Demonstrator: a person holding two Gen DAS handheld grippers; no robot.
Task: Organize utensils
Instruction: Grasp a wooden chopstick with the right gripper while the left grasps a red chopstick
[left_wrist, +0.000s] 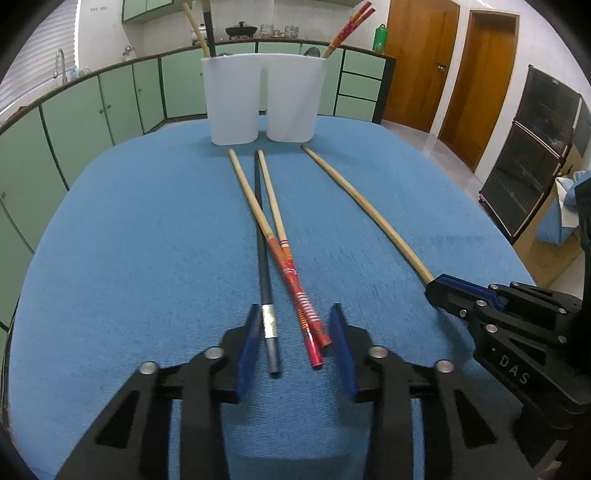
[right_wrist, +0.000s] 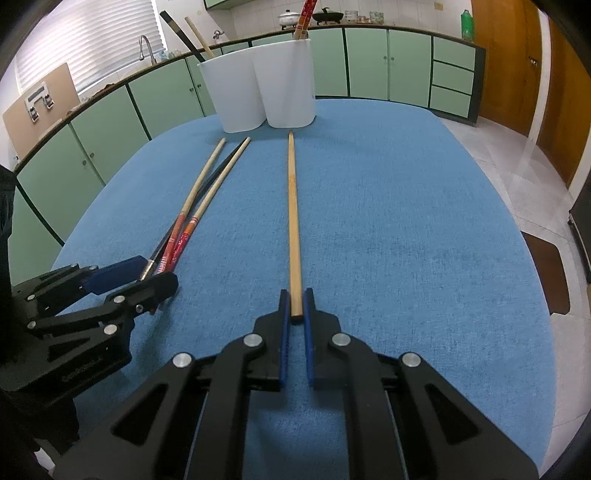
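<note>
A white two-compartment holder (left_wrist: 263, 99) (right_wrist: 264, 88) stands at the far edge of the blue table; it holds a plain and a black chopstick on the left and two red-patterned ones on the right. My left gripper (left_wrist: 295, 325) is open around the near ends of a black chopstick (left_wrist: 263, 258) and two red-handled chopsticks (left_wrist: 291, 273) lying on the cloth. My right gripper (right_wrist: 294, 306) is shut on the near end of a plain wooden chopstick (right_wrist: 293, 214) that lies flat, pointing toward the holder. The right gripper also shows in the left wrist view (left_wrist: 436, 290).
The blue cloth-covered table (left_wrist: 147, 258) has rounded edges. Green kitchen cabinets (left_wrist: 92, 107) run behind it, wooden doors (left_wrist: 480, 74) and a dark cabinet (left_wrist: 535, 147) stand to the right. The left gripper shows at the left of the right wrist view (right_wrist: 122, 280).
</note>
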